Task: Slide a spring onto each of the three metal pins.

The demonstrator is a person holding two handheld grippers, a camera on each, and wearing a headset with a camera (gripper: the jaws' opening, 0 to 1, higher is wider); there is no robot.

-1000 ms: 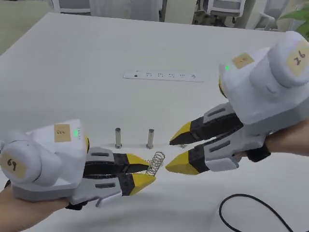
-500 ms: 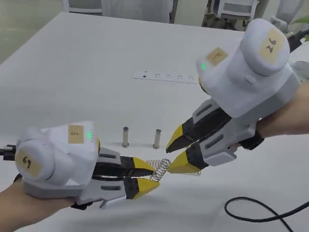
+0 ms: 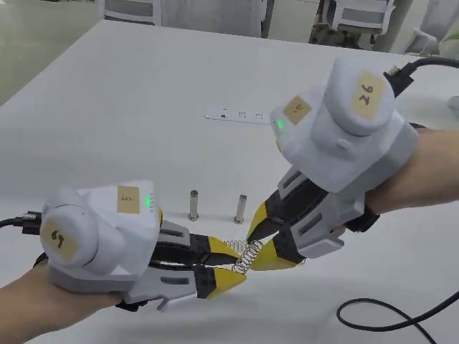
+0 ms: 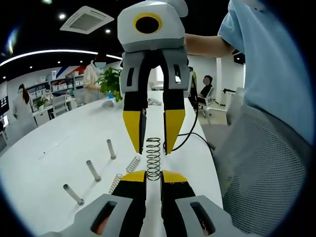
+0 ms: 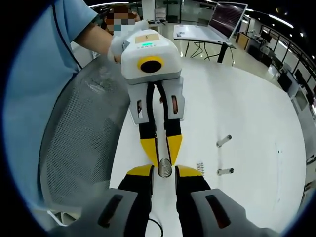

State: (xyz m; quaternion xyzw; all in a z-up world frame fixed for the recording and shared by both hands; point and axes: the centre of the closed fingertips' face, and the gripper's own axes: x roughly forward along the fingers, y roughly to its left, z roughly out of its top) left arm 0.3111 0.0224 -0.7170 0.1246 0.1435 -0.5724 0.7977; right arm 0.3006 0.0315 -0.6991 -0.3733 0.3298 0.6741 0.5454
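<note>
The left claw pinches one end of a spring over the white table; the right claw sits spread around its other end, near two upright pins.

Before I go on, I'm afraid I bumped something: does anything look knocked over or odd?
Nothing stands out. The three pins stand in a row, bare; two loose springs lie beside them on the table. The left gripper pinches a third spring, intact, between the right gripper's open jaws.
</note>
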